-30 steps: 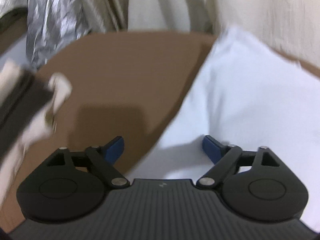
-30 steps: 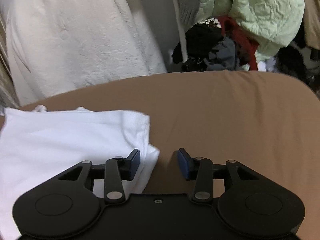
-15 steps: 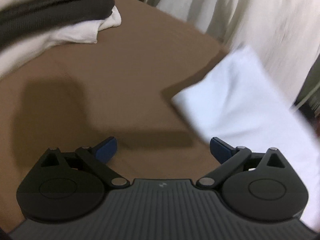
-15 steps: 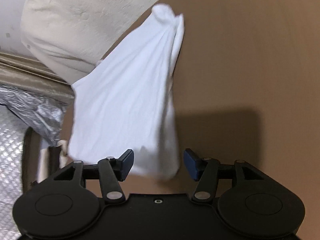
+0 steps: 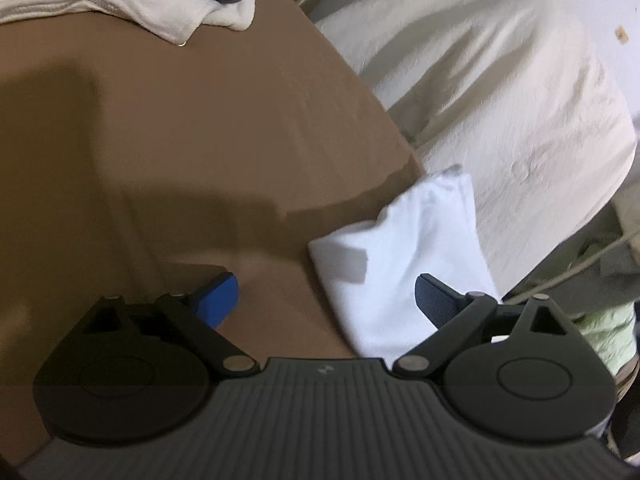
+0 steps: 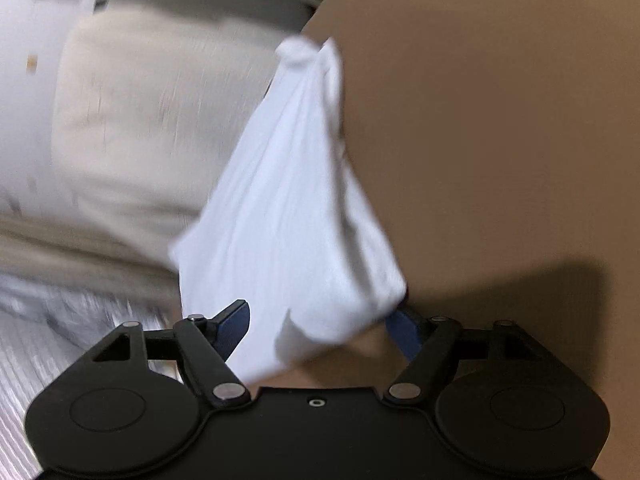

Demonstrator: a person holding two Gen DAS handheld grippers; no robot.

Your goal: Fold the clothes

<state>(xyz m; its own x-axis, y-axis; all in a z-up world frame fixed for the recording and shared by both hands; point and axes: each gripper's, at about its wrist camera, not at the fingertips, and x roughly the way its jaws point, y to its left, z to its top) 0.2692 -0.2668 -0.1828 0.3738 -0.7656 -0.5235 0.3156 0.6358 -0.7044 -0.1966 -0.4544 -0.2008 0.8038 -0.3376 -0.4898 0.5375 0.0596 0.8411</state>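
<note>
A folded white garment [image 5: 408,248] shows in the left wrist view, lifted over the edge of the brown surface [image 5: 180,140]. My left gripper [image 5: 324,300] is open, and the garment's near end lies against its right finger. In the right wrist view the same white garment [image 6: 288,208] stretches away from my right gripper [image 6: 320,320]. Its lower end sags between the wide-apart blue pads and covers part of the right one. My right gripper is open. I cannot see what carries the cloth from below.
A stack of folded clothes [image 5: 120,4], white under dark, sits at the far left of the brown surface. A cream duvet [image 5: 500,80] lies along its edge. Silver quilted material [image 6: 60,320] is beyond it. A pale green item [image 5: 608,332] lies low on the right.
Both views have swung and rolled. The white garment has left the flat brown surface and now hangs lifted between the grippers. The folded stack has come closer in the left view.
</note>
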